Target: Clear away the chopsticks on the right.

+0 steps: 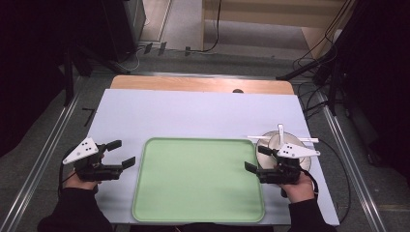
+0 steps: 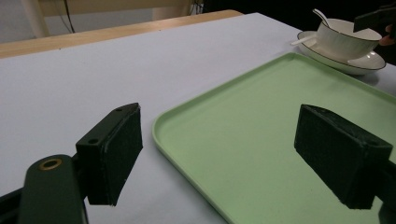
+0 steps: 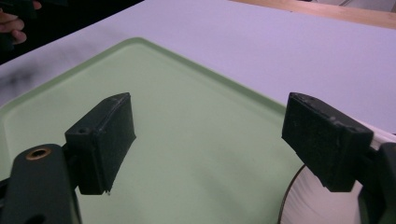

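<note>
A pale green tray lies bare at the near middle of the white-covered table. My left gripper hovers open just off the tray's left edge, its jaws pointing right over the rim. At the tray's right edge my right gripper stands open and points left, with nothing between its pads. Behind the right hand a white bowl sits on a white plate, with a spoon standing in it and a thin white rod laid across.
A strip of bare wood runs along the table's far edge. Metal rails flank the table on both sides, and cables trail over the floor beyond. The left hand appears far off in the right gripper view.
</note>
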`<action>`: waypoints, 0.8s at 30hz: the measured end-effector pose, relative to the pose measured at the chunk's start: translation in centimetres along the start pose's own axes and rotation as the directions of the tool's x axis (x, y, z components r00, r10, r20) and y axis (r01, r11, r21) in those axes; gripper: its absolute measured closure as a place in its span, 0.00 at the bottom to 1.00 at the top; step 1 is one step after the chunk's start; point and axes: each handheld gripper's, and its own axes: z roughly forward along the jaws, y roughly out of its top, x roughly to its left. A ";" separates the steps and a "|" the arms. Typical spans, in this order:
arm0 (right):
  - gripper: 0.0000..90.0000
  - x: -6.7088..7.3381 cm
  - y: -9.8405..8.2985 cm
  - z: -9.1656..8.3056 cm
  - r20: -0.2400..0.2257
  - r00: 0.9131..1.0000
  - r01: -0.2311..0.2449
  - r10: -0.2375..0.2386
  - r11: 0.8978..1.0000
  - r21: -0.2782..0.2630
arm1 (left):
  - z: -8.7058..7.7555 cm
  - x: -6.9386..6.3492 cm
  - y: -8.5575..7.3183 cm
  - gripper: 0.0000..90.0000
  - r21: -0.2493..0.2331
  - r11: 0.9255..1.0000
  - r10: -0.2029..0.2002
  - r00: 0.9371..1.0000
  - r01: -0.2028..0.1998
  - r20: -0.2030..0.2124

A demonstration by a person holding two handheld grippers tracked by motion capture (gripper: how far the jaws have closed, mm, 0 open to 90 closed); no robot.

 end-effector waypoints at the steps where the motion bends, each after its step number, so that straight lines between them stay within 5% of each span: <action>1: 0.20 0.1 0.0 0.0 0.001 1.000 -0.005 0.005 1.000 0.007 | 0.0 0.0 0.0 0.17 0.000 1.000 -0.002 1.000 0.002 0.000; 24: 0.18 -0.6 -0.2 -4.1 0.032 0.999 0.000 -0.003 0.997 0.081 | 0.2 0.2 0.0 0.17 0.033 0.999 0.000 1.000 0.000 -0.002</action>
